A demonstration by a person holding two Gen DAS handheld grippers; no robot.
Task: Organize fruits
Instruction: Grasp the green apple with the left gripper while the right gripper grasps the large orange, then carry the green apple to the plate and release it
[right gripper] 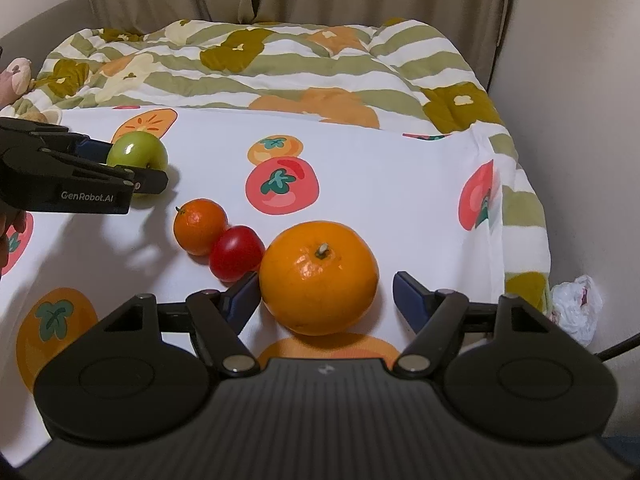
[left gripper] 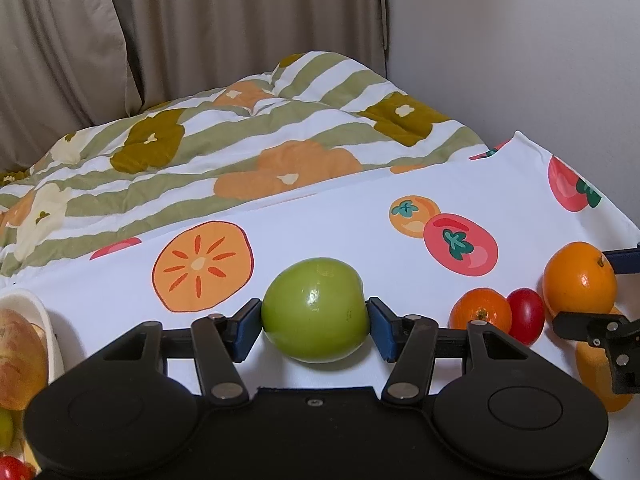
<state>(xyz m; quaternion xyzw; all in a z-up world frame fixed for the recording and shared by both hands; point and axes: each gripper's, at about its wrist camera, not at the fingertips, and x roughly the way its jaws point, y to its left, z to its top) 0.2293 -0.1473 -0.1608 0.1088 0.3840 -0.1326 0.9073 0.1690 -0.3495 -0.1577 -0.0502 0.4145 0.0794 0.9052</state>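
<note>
The left gripper (left gripper: 315,322) is closed on a round, glossy green apple (left gripper: 316,310), its two blue pads pressing the fruit's left and right sides; the apple sits on a white cloth printed with orange and red persimmons (left gripper: 340,224); to this gripper's left, at the edge of view, a white bowl (left gripper: 34,308) holds a pale red-and-yellow apple (left gripper: 20,360); to its right lie a small orange mandarin (left gripper: 480,312) and a small shiny red tomato-like fruit (left gripper: 526,314), touching each other.

The right gripper (right gripper: 326,298) is open around a large round orange with a short stem (right gripper: 319,276); the left pad sits just at the fruit's side, though whether it touches cannot be told; the right pad stands apart with a visible gap; the orange rests on the printed cloth; just ahead and left of this gripper, the red fruit (right gripper: 236,252) nearly meets the orange, with the mandarin (right gripper: 199,225) touching its far side; further ahead and left, the other gripper (right gripper: 138,166) holds the green apple (right gripper: 136,152); beyond the cloth lies a quilt with green stripes and flower shapes (right gripper: 280,56); a crumpled white plastic bag (right gripper: 576,306) sits to the right, off the cloth's edge.
</note>
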